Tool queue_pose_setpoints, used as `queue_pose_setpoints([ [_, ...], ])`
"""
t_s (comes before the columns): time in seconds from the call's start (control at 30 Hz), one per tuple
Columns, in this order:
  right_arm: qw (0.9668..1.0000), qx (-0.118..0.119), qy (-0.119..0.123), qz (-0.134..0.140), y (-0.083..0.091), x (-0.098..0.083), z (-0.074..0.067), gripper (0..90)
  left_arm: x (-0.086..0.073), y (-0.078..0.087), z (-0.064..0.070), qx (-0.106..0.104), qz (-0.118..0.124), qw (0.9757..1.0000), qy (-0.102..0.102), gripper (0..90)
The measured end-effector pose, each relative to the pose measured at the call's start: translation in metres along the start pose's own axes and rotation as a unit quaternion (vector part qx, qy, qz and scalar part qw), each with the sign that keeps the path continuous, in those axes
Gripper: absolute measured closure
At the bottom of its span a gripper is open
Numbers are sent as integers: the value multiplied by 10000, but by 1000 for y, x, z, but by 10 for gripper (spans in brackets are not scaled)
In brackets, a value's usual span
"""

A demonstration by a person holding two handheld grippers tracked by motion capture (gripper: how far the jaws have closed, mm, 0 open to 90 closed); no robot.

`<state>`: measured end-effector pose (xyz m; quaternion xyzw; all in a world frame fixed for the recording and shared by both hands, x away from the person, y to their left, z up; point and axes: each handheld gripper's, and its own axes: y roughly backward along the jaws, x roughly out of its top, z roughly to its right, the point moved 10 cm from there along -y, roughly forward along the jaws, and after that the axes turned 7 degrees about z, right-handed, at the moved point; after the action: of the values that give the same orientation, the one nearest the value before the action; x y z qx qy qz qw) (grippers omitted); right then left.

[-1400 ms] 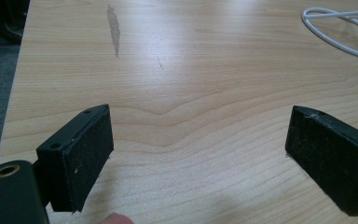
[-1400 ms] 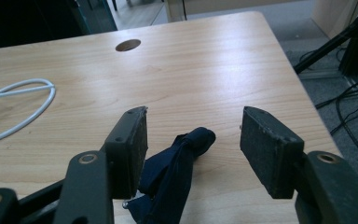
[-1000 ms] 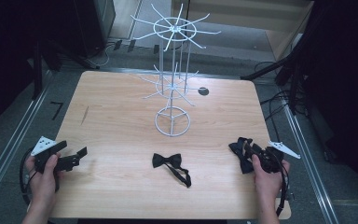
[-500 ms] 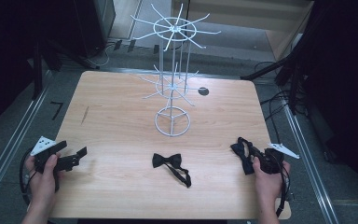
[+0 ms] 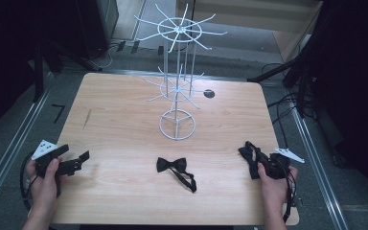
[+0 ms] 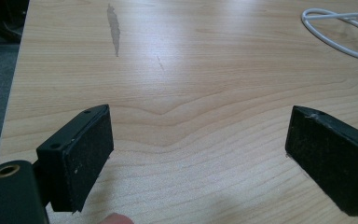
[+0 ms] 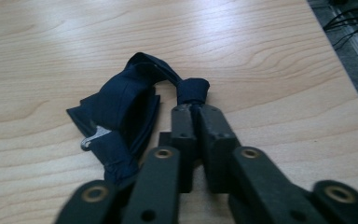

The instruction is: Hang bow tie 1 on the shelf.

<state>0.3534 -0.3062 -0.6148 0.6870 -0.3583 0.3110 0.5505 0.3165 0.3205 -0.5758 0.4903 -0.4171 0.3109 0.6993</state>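
Step in hand: pick-up. My right tongs (image 7: 192,109) have just been closing and now stand pinched together on the centre knot of the navy tie (image 7: 121,112), which lies crumpled at the right near edge of the tabletop (image 5: 124,124). The pads bite the knot's near side; the wings and strap rest on the wood.

Left tongs (image 6: 198,154): jaws wide apart, nothing between them, low over bare wood at the left near edge.

Next move, as I judge it: lift the navy tie clear and carry it to the rack (image 5: 178,86), most likely to hang its strap on an arm. That calls for a firm pinch, since the knot is small and soft, and a clean loop of strap to catch on thin wire.

Items:
- Navy tie: woven cloth, slightly glossy, floppy folded wings, small metal strap clasp.
- Black tie (image 5: 175,168): pre-tied bow, strap trailing, at centre front of the tabletop, untouched.
- Rack: white wire, round base ring, upright post, two tiers of radiating arms, all bare.
- Tabletop: pale wood-grain laminate, rounded corners, one dull smear at left.
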Motion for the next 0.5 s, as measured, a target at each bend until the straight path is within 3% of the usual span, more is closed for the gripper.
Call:
queue_pose_setpoints([
  [0.2,9997,9,217,134,4,4,-5,900,0,0,0,-5,2,10000,3,83],
  [0.5,9956,137,483,790,20,25,-21,900,0,0,0,-2,-1,10000,1,83],
])
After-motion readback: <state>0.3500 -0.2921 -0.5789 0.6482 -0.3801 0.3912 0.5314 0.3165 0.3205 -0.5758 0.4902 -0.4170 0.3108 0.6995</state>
